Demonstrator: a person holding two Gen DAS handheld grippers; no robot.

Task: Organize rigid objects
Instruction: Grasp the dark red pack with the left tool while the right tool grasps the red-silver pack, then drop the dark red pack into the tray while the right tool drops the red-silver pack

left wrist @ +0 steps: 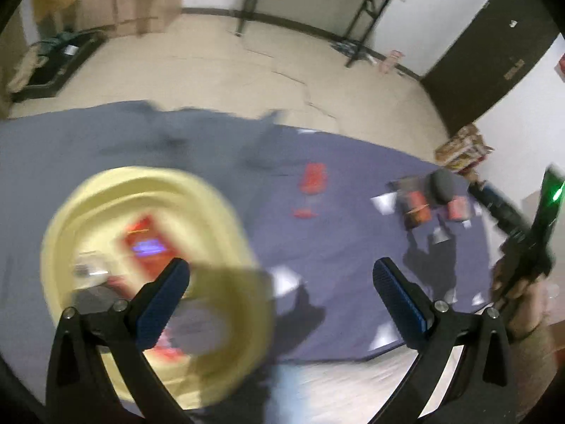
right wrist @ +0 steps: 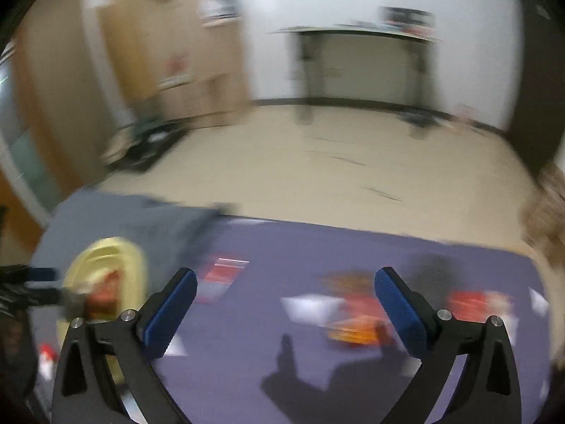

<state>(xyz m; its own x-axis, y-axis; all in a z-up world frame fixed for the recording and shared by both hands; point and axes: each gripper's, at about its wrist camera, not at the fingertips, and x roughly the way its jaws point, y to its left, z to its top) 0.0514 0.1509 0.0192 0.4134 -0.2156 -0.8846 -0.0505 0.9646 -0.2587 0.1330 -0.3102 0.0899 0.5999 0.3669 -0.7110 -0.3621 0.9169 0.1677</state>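
The yellow basin [left wrist: 226, 212] sits at the lower left of the left wrist view, on the purple cloth [left wrist: 335, 247], and there's a red packet [left wrist: 148, 247] lying inside it, blurred but plain enough. Out across the cloth, a small red item [left wrist: 312, 178] rests near the middle of the frame, and over at the right a cluster of red boxes [left wrist: 418, 208] sits with a dark rounded object [left wrist: 443, 185] touching or just behind them; I can't tell which. The left gripper [left wrist: 280, 275] hangs above the basin's right rim, jaws spread wide, nothing between them. In the right wrist view the right gripper [right wrist: 286, 286] is also spread wide and empty, over the cloth, with an orange-red packet [right wrist: 353, 321] showing between its fingers and another red one [right wrist: 473, 302] beyond the right finger. White paper scraps [right wrist: 310, 305] dot the cloth. Beyond lie beige floor [left wrist: 229, 70], a black-legged table [left wrist: 363, 7] upper right, cardboard boxes [left wrist: 141, 0] upper left.
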